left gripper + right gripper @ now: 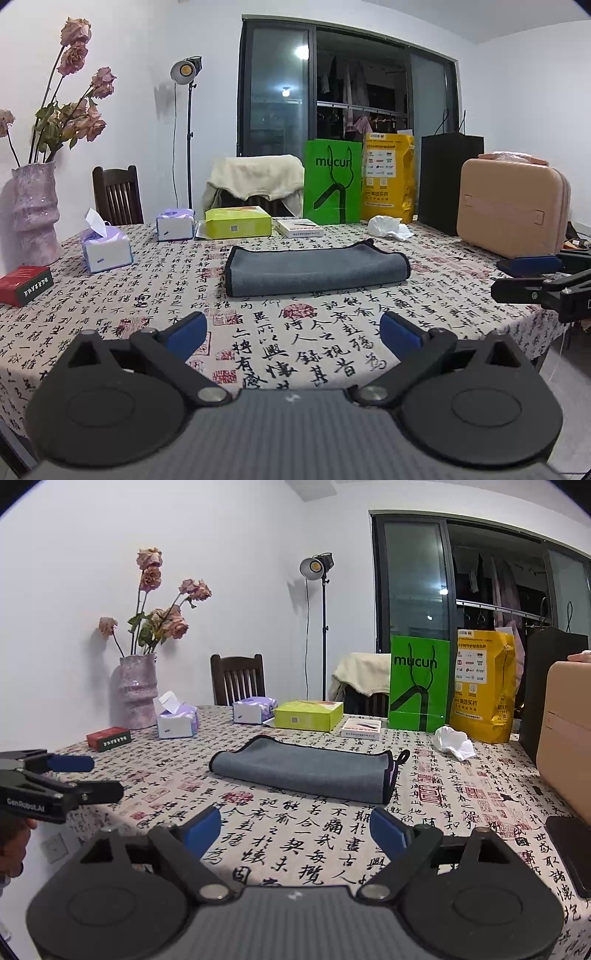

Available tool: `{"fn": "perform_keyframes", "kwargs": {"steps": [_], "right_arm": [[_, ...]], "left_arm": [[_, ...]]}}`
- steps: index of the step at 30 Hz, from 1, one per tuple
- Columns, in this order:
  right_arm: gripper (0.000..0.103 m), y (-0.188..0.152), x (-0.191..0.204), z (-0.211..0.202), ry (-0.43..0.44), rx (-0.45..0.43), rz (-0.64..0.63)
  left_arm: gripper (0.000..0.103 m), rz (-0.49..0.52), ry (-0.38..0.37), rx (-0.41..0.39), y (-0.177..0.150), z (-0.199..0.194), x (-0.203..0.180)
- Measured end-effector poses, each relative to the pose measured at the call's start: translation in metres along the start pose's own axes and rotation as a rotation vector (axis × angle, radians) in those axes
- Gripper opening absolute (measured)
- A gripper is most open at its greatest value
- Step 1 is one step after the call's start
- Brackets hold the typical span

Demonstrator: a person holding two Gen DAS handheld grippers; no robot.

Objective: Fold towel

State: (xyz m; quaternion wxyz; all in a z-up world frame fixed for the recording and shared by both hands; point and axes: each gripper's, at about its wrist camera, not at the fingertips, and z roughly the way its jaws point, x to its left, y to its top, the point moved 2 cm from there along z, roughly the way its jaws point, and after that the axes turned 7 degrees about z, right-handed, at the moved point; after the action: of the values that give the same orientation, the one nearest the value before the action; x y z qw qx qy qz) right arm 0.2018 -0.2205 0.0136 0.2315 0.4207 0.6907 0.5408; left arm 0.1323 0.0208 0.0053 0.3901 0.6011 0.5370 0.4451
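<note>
1. My left gripper (pixel 293 332): jaws spread wide and holding nothing, above the near edge of the table (pixel 110 306), apart from the towel.
2. My right gripper (pixel 295 829): jaws likewise wide apart and empty, above the near edge, apart from the towel.
3. Towel (pixel 314 271): grey with a dark hem, folded into a long flat strip, lying mid-table on the patterned cloth. From the right wrist view I see the fold along its near side and a small hanging loop (pixel 404 756) at its right end.
4. Crumpled white tissue (pixel 389 227): beyond the towel's right end, near the far edge.
5. Far edge, left to right: two tissue packs (pixel 107 247), a lime-green box (pixel 238 221), a flat white box (pixel 299 227), a green bag (pixel 332 182), a yellow bag (pixel 388 177), a black bag (pixel 450 181).
6. Tan case (pixel 513 206): standing at the right edge.
7. Left edge: a vase (pixel 31 210) of dried roses and a red box (pixel 26 286).
8. Dark phone (pixel 569 853): lying flat near the right edge, seen from the right wrist.
</note>
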Motion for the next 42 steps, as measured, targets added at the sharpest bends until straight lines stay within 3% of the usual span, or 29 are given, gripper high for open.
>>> {"fn": "perform_keyframes", "kwargs": {"steps": [5,13,26,34,42], "right_arm": [[0.088,-0.005,0.007,-0.018,0.002,-0.023,0.008],[0.089,-0.014,0.023,-0.052,0.015,-0.038,0.001],[0.09,-0.025,0.052,-0.076,0.031,-0.046,-0.038],[0.09,-0.037,0.06,-0.082,0.044,-0.014,-0.033],[0.09,-0.044,0.063,-0.086,0.028,0.0,-0.01]], "left_arm": [[0.103,0.003,-0.005,-0.016,-0.004,-0.014,-0.007],[0.103,-0.014,0.056,-0.059,-0.013,-0.055,-0.005],[0.103,0.009,0.011,-0.148,-0.008,-0.092,-0.017],[0.103,-0.024,-0.039,-0.104,-0.025,-0.101,-0.027],[0.103,-0.03,-0.033,-0.066,-0.036,-0.101,-0.026]]}}
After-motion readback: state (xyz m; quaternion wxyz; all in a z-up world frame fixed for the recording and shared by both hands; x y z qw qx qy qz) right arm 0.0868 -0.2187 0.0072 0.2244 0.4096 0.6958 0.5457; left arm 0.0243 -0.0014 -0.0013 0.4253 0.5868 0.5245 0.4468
